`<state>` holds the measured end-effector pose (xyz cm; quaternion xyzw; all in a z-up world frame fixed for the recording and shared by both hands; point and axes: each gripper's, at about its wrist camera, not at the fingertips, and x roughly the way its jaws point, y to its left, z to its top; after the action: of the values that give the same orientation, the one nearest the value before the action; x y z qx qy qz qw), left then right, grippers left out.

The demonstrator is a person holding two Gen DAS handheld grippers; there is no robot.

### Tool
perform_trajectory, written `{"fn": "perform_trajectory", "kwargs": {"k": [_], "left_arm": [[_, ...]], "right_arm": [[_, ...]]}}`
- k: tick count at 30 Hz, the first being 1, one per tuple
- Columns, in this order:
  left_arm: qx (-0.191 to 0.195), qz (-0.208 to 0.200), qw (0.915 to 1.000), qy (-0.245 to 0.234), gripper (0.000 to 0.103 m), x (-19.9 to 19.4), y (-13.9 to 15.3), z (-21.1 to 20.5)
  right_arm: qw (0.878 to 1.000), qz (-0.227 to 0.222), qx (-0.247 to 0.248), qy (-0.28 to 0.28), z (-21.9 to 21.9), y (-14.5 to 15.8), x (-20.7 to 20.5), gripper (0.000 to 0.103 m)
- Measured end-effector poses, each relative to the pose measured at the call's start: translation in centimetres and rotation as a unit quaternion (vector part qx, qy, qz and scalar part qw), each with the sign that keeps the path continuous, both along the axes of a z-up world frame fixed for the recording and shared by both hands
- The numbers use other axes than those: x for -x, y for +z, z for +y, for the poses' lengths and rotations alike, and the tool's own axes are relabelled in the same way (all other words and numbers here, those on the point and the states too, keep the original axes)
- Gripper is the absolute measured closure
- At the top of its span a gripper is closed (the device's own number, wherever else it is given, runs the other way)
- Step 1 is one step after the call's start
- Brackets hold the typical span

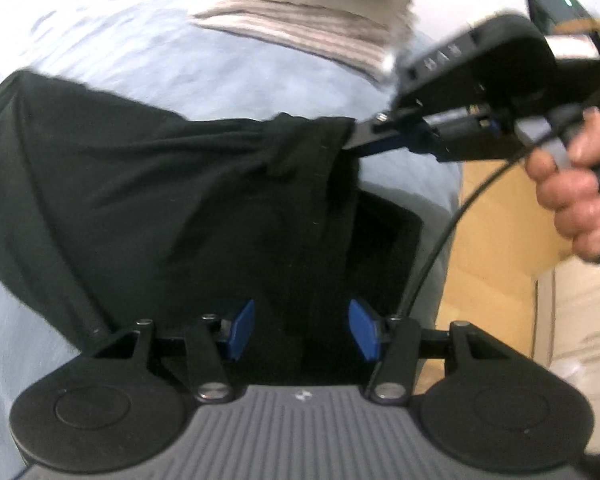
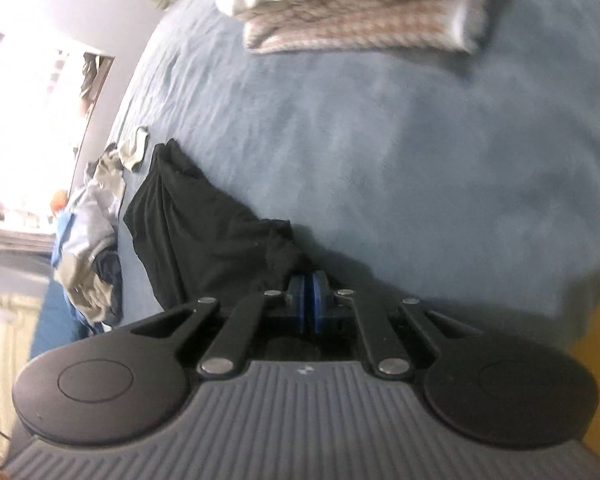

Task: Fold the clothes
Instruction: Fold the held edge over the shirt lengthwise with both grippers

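The right hand-held gripper [image 2: 307, 298] is clenched on a bunched corner of the soft black garment [image 1: 148, 200] draped over the blue bed [image 2: 380, 160], while the left hand-held gripper [image 1: 302, 330] gapes around its folds.

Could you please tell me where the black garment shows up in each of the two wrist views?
Left wrist: black garment fills the left and centre, one corner pinched by the right gripper.
Right wrist: lower left of centre, running up from the shut pads.
Shared landmark: the striped folded pile.
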<state>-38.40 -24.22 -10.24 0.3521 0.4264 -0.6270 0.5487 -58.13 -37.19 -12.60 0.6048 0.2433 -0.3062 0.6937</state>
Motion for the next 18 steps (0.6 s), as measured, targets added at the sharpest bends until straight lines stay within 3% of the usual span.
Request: {"fn": "perform_trajectory", "kwargs": {"k": [2, 8, 14, 18], "left_arm": [[-0.001, -0.009, 0.9999, -0.011, 0.051, 0.8, -0.2, 0.0], [-0.025, -0.055, 0.9981, -0.014, 0.068, 2.0, -1.9, -0.4], [-0.019, -0.079, 0.9966, -0.015, 0.102, 2.0, -2.3, 0.0], [0.008, -0.083, 0.9963, -0.022, 0.103, 2.0, -1.5, 0.7]], "right_arm": [[1.0, -0.003, -0.008, -0.006, 0.7, -0.3, 0.3, 0.1], [1.0, -0.012, -0.017, -0.021, 1.2, -0.9, 0.6, 0.1], [0.999, -0.021, -0.02, -0.033, 1.2, -1.2, 1.0, 0.1], [0.998, -0.028, -0.027, -0.044, 1.3, -1.2, 1.3, 0.1]]}}
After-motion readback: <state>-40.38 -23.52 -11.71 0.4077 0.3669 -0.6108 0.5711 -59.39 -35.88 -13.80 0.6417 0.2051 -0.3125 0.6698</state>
